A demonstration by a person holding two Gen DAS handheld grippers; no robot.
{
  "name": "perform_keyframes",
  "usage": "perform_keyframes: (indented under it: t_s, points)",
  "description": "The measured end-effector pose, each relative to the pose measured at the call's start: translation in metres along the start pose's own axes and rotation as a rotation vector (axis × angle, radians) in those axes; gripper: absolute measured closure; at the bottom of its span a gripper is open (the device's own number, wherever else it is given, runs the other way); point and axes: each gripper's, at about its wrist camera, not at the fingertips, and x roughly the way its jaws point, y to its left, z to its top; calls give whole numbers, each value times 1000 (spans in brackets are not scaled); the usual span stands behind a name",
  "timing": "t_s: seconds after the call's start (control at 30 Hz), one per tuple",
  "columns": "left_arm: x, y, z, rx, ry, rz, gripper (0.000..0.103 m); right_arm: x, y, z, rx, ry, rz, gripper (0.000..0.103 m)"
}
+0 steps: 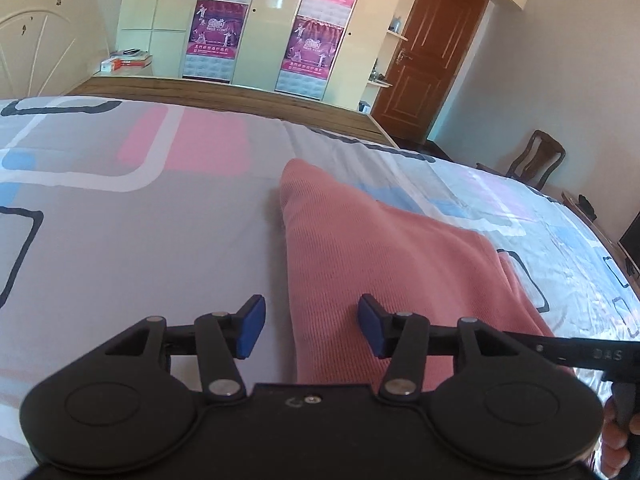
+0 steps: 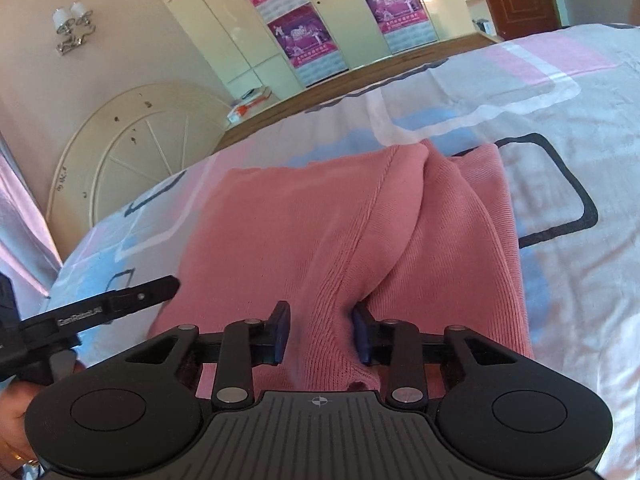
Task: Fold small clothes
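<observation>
A pink knitted garment (image 1: 380,264) lies on the patterned bedsheet (image 1: 120,240). My left gripper (image 1: 311,330) is open over the garment's left edge, one blue pad over the sheet, the other over the cloth, holding nothing. In the right wrist view the same garment (image 2: 320,220) lies partly folded, with a raised fold running toward me. My right gripper (image 2: 322,334) has its blue pads on either side of that fold, still apart, with cloth between them. The left gripper's handle shows at that view's left edge.
The bedsheet (image 2: 560,160) spreads all round the garment. A cream headboard (image 2: 132,140) stands at one end. Beyond the bed are a wardrobe with purple posters (image 1: 256,20), a brown door (image 1: 432,52) and a wooden chair (image 1: 536,160).
</observation>
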Motion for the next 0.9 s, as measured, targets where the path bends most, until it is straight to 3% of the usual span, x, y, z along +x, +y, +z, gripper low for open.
perform_keyframes:
  t_s: [0.1, 0.2, 0.3, 0.43, 0.6, 0.67, 0.8, 0.9]
  points:
    - [1, 1, 0, -2, 3, 1, 50, 6, -5, 1, 9, -52, -67, 58]
    - [3, 0, -1, -4, 5, 5, 46, 15, -9, 1, 29, -16, -10, 59]
    - [4, 2, -2, -10, 4, 0, 45, 16, -6, 3, 9, 6, 7, 85]
    - [6, 1, 0, -29, 0, -4, 45, 20, -1, 8, -23, 6, -22, 90]
    - [6, -6, 6, -37, -10, -47, 45, -8, 7, 15, -67, -122, -62, 91]
    - [4, -14, 7, -27, -14, -84, 45, -20, 3, 21, -80, -130, -79, 91]
    - [9, -33, -3, -3, 23, -130, 43, -35, -15, 13, -43, -114, -148, 91]
    - [20, -41, -17, 22, 79, -128, 43, -24, -29, -3, -18, -50, -194, 90]
